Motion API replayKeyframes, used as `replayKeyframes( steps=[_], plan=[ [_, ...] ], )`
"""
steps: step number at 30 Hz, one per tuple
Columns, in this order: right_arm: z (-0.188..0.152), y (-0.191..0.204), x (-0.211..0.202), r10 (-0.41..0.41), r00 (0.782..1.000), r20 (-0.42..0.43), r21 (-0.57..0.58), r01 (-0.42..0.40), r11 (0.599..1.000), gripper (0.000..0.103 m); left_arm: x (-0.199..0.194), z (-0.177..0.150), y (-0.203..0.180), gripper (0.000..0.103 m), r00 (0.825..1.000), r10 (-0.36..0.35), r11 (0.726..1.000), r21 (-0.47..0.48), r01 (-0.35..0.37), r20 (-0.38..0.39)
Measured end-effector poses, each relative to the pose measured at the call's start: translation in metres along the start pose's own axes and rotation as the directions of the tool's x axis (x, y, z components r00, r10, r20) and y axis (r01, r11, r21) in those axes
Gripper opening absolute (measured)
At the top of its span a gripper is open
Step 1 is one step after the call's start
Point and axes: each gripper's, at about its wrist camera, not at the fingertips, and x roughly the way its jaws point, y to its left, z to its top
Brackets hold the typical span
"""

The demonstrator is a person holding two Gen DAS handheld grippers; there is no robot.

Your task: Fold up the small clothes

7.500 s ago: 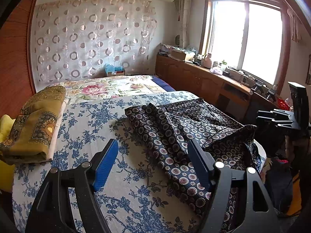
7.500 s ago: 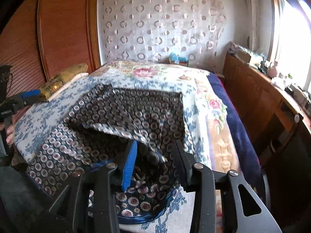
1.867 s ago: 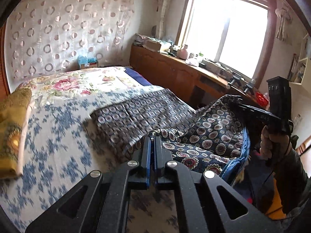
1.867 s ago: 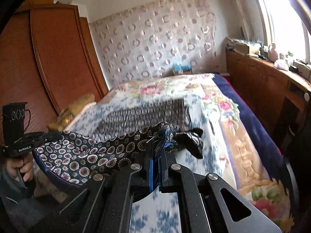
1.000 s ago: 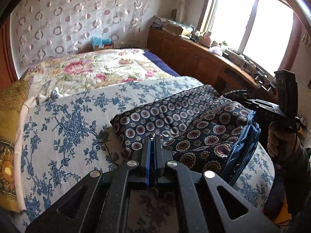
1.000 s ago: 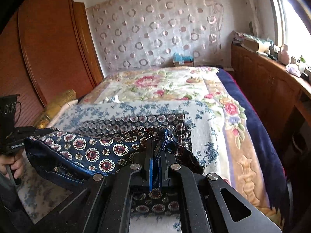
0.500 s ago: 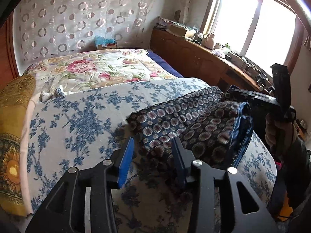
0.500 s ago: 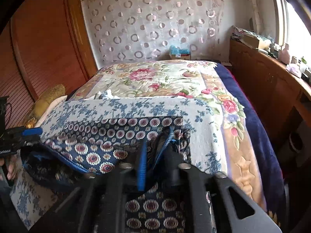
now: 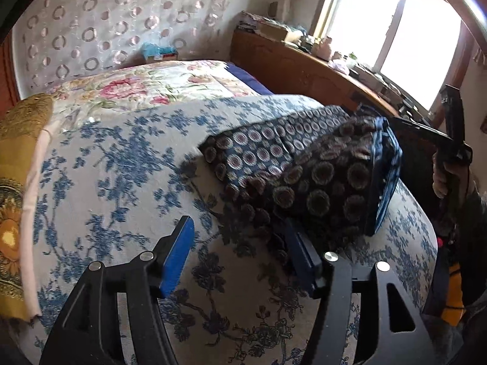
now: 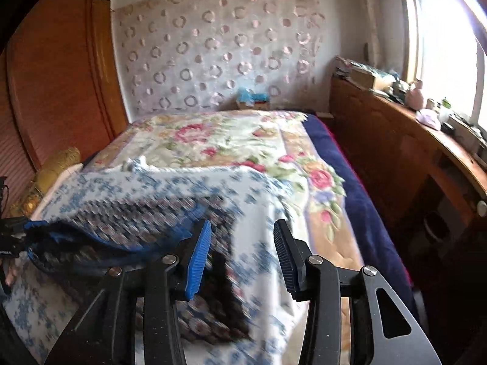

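Both tongs are hanging wide and empty; the garment (image 9: 304,170) is lying folded on the bed (image 9: 121,164), long axis running away toward the window, just ahead-right of the left tongs (image 9: 240,255) and ahead-left of the right tongs (image 10: 240,255); looks about equally near both.

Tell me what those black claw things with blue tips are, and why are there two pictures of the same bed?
Those claws are grippers, tools a person holds, one in each hand. Each carries a small camera looking out along its two fingers, so you get two pictures of one room.

One picture comes from the left gripper, whose fingers are apart and hold nothing. At its right edge you see the person's other hand holding its tool.

The other picture comes from the right gripper, also open and holding nothing.

On the blue flowered bedcover lies a dark patterned garment, doubled over on itself. A yellow cloth lies along the bed's left side. The right picture is blurry.
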Motion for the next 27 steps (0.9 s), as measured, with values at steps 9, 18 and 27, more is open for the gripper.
replayKeyframes(
  steps=[9,18,27],
  plan=[
    [-0.006,0.037,0.021,0.082,0.99,-0.116,-0.107,-0.094,0.99,0.044,0.009,0.026,-0.013,0.063,1.0,-0.025,0.999,0.048,0.024,0.017],
    [0.021,0.046,0.052,0.108,0.985,-0.138,-0.143,-0.127,0.981,0.044,0.028,0.054,0.0,0.063,0.999,0.007,1.0,-0.007,-0.007,0.043],
    [0.034,0.039,0.086,0.03,0.995,-0.093,-0.065,-0.037,0.997,0.044,0.049,0.057,0.024,0.063,0.998,0.056,0.995,-0.078,-0.056,0.005]
  ],
)
